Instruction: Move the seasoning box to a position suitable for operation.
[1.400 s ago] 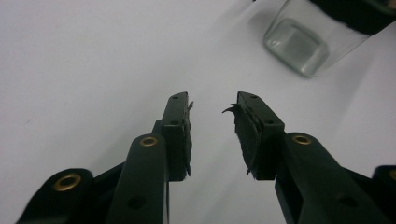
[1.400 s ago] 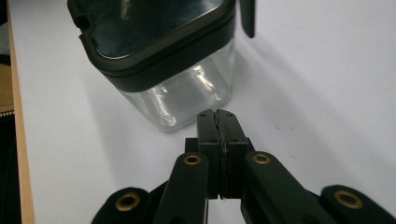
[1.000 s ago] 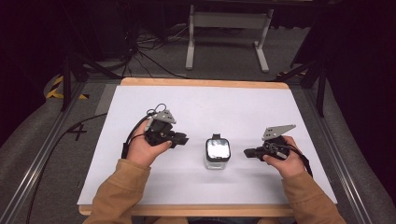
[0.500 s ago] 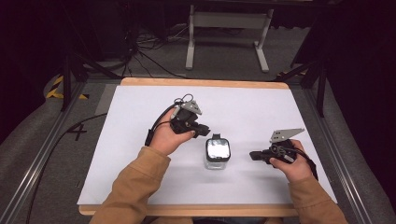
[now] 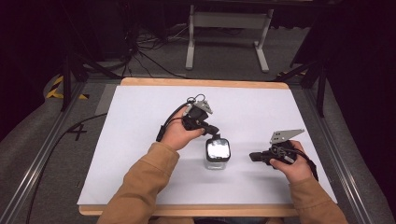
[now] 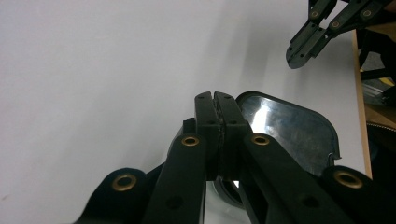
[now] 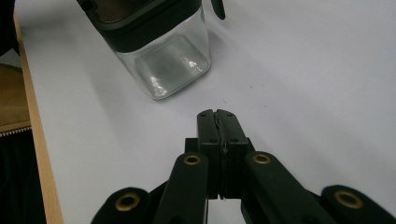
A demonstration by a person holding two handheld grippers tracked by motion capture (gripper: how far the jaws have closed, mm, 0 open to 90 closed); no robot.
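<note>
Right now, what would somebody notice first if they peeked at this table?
A small clear glass jar with a black lid stands alone mid-table on the white sheet. The left gripper, jaws shut, hovers right at the jar's lid, while the right gripper, also shut, waits beside the jar, apart from it.

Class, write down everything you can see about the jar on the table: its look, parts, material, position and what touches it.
The jar is small and square with rounded corners. Its clear body looks like glass and appears empty. A dark collar rings the top, and a shiny lid closes it. It stands upright on the white table, near the middle. The left gripper, jaws shut, is at the lid's edge; whether they touch cannot be told. The right gripper, also shut, sits apart to the side.
</note>
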